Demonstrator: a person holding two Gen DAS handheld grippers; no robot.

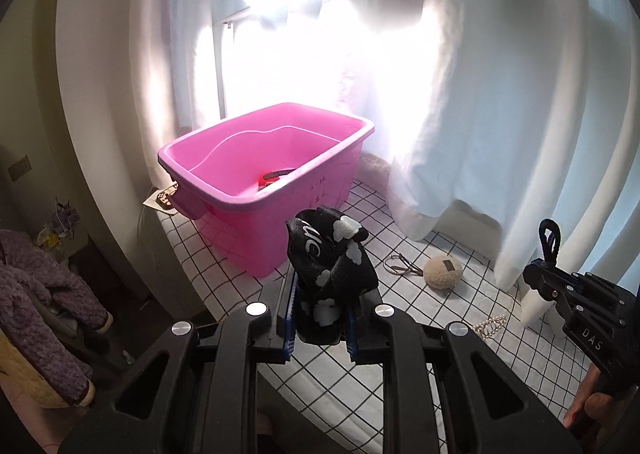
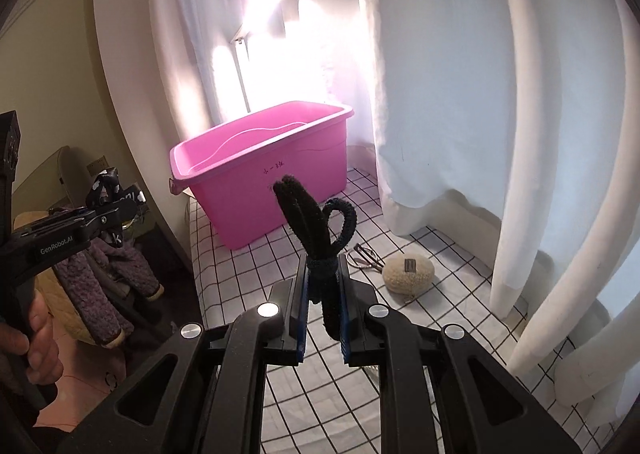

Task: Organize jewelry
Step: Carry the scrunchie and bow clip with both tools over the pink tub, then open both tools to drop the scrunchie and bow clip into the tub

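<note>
My left gripper [image 1: 320, 318] is shut on a black hair bow with white clouds [image 1: 330, 266], held above the checked bed in front of the pink bin [image 1: 240, 189]. My right gripper [image 2: 323, 314] is shut on a black fuzzy hair tie [image 2: 316, 221], also raised short of the pink bin [image 2: 248, 169]. A red and black item [image 1: 272, 178] lies inside the bin. A thin metal bangle [image 1: 400, 265], a beige fluffy clip [image 1: 443, 272] and a pearl comb [image 1: 490, 326] lie on the bed.
The checked bedsheet [image 1: 420, 318] runs under both grippers. White curtains [image 1: 500, 113] hang at the right and behind the bin. A purple coat [image 1: 44, 306] lies on a chair at the left. A booklet [image 1: 160, 202] lies behind the bin.
</note>
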